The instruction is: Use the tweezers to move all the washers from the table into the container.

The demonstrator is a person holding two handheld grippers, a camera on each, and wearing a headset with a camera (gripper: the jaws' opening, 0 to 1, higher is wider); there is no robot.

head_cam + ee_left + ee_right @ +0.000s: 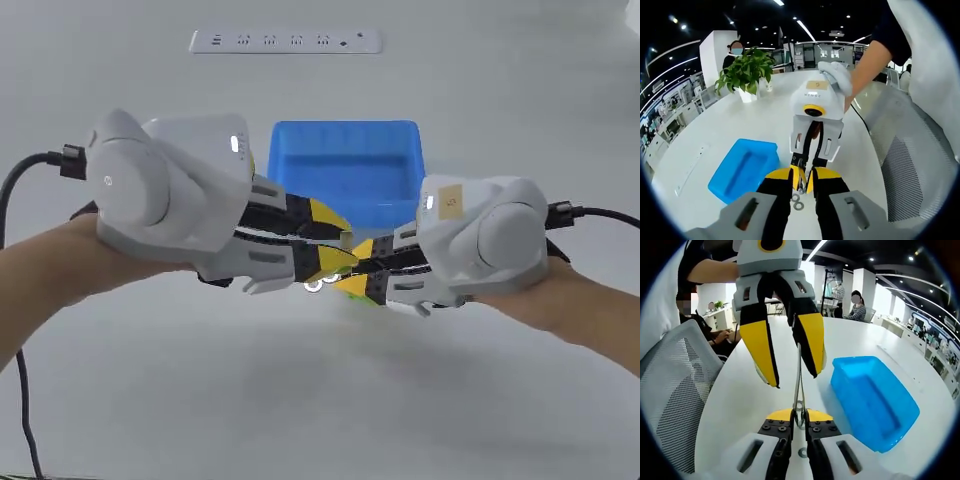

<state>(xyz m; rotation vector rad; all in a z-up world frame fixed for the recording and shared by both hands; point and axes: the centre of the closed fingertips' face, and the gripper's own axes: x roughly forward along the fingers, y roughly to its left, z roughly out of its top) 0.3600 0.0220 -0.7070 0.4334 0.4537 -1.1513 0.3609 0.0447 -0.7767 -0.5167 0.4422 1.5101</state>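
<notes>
The washers (799, 206) lie flat on the white bench (300, 400), right under the tips of both tongs and just in front of the blue box (345, 170). I can count two in the left gripper view. More may be hidden under the tongs.

They are little metal rings, thin, hard and light. I think they will slide on the smooth bench and slip out of a weak pinch. The best way to grab one is across the ring, with one tweezer tip in the hole and one outside.

The tweezers (799, 370) are thin, springy metal. My right tongs (799, 416) are closed tight on one end of them. From there the tweezers stick out and pass between the two yellow fingers (765, 350) of my left tongs (795, 380).

The left tongs are a bit open. Bench shows on both sides of the tweezers, so these tongs hold nothing. I think a soft squeeze there will be enough to close the tweezer tips.
</notes>
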